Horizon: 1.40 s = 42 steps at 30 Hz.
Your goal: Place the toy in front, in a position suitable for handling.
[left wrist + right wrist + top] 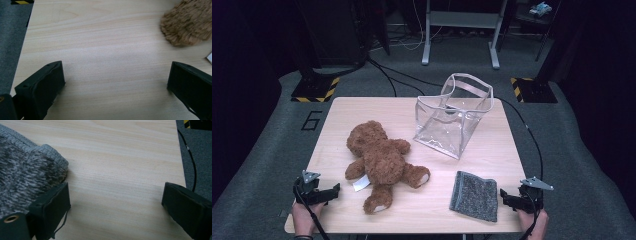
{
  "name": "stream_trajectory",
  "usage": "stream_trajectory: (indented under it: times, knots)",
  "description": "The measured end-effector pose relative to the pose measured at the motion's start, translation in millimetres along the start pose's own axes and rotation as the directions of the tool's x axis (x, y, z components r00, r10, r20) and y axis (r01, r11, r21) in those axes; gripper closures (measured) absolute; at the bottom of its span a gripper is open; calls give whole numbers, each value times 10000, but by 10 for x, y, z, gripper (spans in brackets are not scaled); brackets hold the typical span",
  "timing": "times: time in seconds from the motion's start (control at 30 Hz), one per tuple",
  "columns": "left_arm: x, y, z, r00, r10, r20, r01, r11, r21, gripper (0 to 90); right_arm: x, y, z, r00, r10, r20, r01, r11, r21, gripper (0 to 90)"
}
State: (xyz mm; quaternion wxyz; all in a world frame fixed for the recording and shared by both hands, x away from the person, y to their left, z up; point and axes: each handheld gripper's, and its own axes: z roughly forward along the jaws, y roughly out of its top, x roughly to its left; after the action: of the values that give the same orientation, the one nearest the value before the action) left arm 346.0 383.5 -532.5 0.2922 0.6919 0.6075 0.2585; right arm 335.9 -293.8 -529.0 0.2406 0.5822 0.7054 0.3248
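My left gripper [333, 190] sits at the near left corner of the table [362, 107], jaws spread wide with bare wood between them. My right gripper [504, 196] sits at the near right corner, also spread and holding nothing; in the right gripper view one jaw lies just beside the edge of the grey cloth [22, 177].

The bear [379, 160] lies on its back left of centre, head toward the far side, a white tag [361, 183] by its near arm. In the left gripper view one furry paw [188, 23] shows ahead and to the right. The clear bag [452, 117] stands at the far right, tilted, its mouth up and toward me. The cloth lies flat near my right hand [532, 222].

I judge the work to be packing the bag, and nothing is in it yet. To start well I would take the cloth with the right gripper, since it is closest: slide one jaw under the near hem so I pinch fabric, not wood. For the bear, I would grip the torso, not a limb, or it will dangle and catch on the bag's rim. The bag looks light, so one gripper should steady it.
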Motion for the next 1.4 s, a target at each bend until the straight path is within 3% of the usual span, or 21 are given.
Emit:
stream_trajectory:
  times: [0.87, 1.0, 1.07, 1.13, 1.33, 1.4]
  knots:
    - [-2, 0, 0, 10000, -19, -4, 19, 10000, -6, 5, 11, 7, 2, 9999, -57, 91, 56, 9999, 98, 71]
    - [-3, 0, 0, 10000, -32, -7, 32, 10000, -9, 6, -4, 39, -6, 9998, 180, -25, -180, 9994, 301, 56]
    - [-3, 0, 0, 10000, -31, -9, 31, 10000, -9, 6, -2, 58, -21, 9978, 546, -366, -532, 9979, 371, 20]
    - [-3, 0, -1, 10000, -30, -8, 30, 10000, -8, 6, 14, 72, -30, 9979, 473, -440, -454, 9981, 425, 6]
    - [-3, 0, 0, 10000, -32, -10, 32, 10000, -10, 6, 270, 264, -192, 9955, -178, -930, 201, 9995, 235, 0]
    - [-3, 0, 0, 10000, -29, -10, 29, 10000, -7, 6, 440, 350, -248, 9904, -657, -1216, 688, 9974, 215, 0]
